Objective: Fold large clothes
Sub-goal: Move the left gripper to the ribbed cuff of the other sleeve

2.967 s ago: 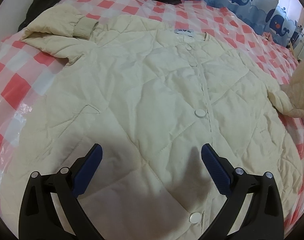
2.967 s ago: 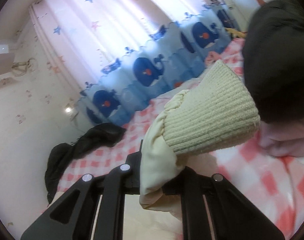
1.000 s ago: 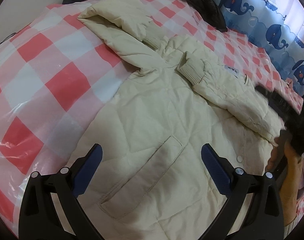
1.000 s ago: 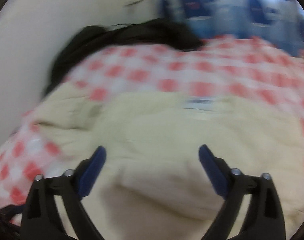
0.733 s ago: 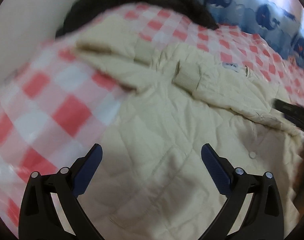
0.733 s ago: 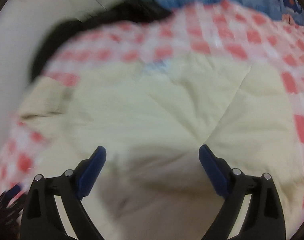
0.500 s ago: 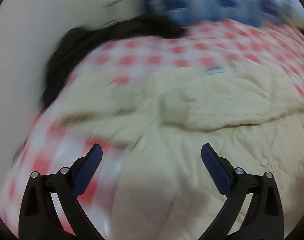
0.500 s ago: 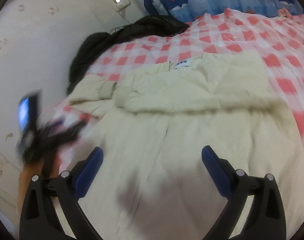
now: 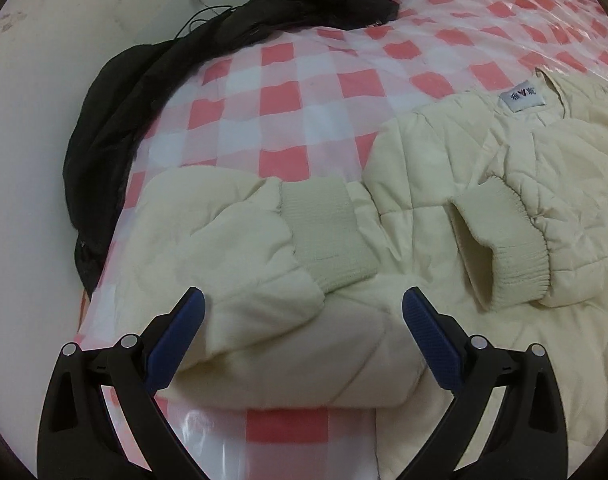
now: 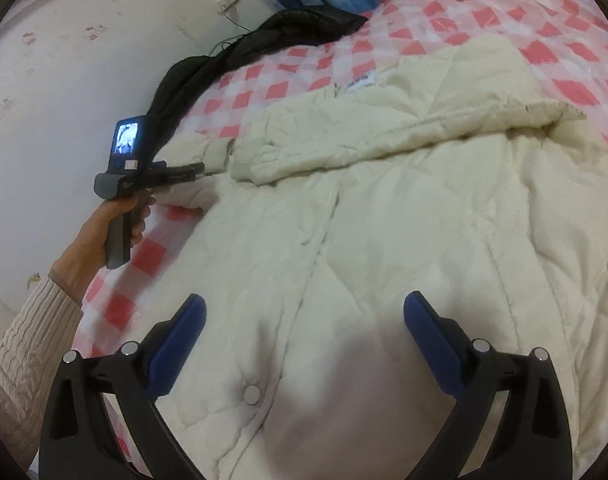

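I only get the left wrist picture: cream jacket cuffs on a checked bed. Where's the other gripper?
Observer: The right gripper hovers open over the cream jacket's lower front, holding nothing.
Visitor: Is anything close to it?
Observer: A round snap button on the jacket's front strip lies between its two fingers, nearer the one at the picture's left.
Visitor: And who is carrying my camera?
Observer: A bare hand in a cream ribbed sweater sleeve grips the handle of the left gripper. A small lit screen stands on top of it.
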### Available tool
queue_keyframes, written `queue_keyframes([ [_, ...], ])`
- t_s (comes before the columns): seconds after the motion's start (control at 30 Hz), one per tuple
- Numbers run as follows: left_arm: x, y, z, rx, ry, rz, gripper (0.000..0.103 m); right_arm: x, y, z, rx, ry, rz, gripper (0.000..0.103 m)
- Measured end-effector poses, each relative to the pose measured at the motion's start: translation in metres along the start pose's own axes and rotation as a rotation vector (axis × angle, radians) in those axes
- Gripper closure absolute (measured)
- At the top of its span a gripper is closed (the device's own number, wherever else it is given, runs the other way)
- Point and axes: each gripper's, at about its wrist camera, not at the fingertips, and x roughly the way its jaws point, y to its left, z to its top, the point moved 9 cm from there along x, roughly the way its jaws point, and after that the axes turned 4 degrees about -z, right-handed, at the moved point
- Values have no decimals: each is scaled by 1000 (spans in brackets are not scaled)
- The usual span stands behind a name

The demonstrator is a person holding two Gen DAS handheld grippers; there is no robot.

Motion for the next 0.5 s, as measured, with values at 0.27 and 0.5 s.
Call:
queue_keyframes([
  [0.27,27,-10,3,131,71,-9,8,4,-6,-6,10,19,-7,8],
  [0.5,57,-4,-4,145,161,53,8,7,-7,-6,16,26,-8,8],
])
